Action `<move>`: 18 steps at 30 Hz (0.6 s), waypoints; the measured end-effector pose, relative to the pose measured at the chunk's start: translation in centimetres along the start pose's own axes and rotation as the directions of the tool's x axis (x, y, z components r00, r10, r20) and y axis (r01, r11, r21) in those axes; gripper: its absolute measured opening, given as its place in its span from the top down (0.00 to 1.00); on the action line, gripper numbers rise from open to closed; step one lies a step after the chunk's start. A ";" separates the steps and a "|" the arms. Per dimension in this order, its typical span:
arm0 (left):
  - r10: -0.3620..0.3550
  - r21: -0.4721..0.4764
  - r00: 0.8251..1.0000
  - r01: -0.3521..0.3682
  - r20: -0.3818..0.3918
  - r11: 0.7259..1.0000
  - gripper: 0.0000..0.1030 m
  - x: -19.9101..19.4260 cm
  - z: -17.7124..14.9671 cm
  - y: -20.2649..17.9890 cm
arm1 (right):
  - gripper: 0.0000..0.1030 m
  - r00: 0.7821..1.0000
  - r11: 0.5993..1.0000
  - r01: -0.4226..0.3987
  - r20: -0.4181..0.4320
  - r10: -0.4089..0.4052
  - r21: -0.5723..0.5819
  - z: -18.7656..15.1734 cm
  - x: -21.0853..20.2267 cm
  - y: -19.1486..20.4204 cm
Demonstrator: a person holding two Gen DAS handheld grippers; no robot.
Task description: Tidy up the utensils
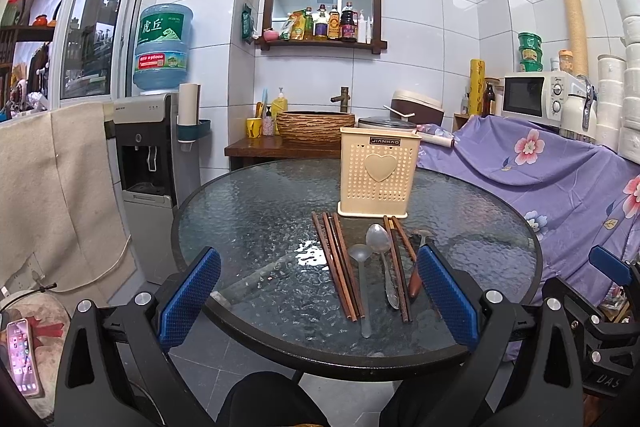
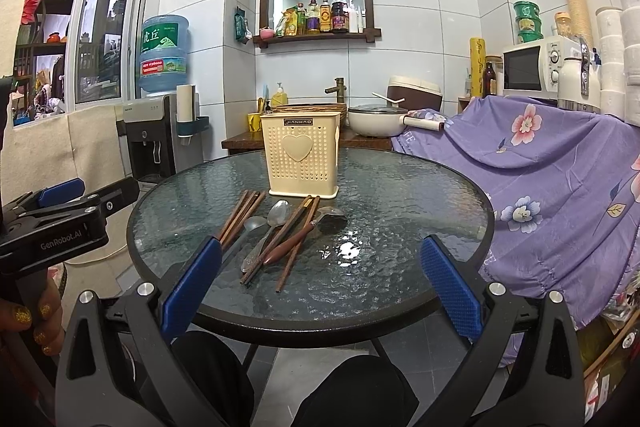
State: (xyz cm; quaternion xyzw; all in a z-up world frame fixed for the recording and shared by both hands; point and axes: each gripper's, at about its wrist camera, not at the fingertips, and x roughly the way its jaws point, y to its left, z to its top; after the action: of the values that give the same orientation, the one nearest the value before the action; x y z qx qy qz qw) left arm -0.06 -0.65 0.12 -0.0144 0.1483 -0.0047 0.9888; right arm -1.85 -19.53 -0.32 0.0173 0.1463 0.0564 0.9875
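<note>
Closest to you, both tools sit wide open and holding nothing: your left gripper [image 1: 318, 293] hangs over the near rim of the round glass table [image 1: 248, 211], and your right gripper [image 2: 320, 283] does the same. Just past the fingertips, the utensils lie loose on the glass: wooden chopsticks [image 1: 338, 263], a translucent ladle [image 1: 362, 287], a metal spoon [image 1: 382, 255] and a wood-handled spoon [image 2: 308, 231]. Behind them at 12 o'clock stands the cream utensil holder [image 1: 378, 173], upright. Farther back at 3 o'clock, purple floral cloth [image 1: 540, 179].

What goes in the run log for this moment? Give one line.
stage: start | left tool: open | right tool: open | chopsticks, spoons: loose on glass table | utensil holder: upright behind them
</note>
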 end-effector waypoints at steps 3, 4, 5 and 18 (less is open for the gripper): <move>-0.001 -0.002 1.000 0.001 -0.001 1.000 0.06 0.0 0.0 0.0 | 0.05 1.000 1.000 0.000 -0.002 0.000 -0.001 0.0 0.0 0.0; -0.001 -0.002 1.000 0.001 -0.001 1.000 0.06 0.0 0.0 0.0 | 0.05 1.000 1.000 -0.001 -0.002 0.001 -0.001 0.0 0.0 0.0; 0.001 -0.001 1.000 -0.001 0.000 1.000 0.06 0.0 0.0 0.0 | 0.05 1.000 1.000 -0.001 -0.001 0.001 -0.001 -0.1 0.0 0.0; -0.009 0.001 1.000 0.009 -0.011 1.000 0.06 0.2 0.2 -0.4 | 0.05 1.000 1.000 -0.004 -0.009 0.004 -0.011 -0.1 0.3 0.2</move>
State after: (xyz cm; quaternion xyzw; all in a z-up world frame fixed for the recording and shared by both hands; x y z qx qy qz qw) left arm 0.17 -1.09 0.23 -0.0145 0.1536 -0.0094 0.9880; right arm -1.62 -19.34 -0.46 0.0121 0.1507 0.0592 0.9867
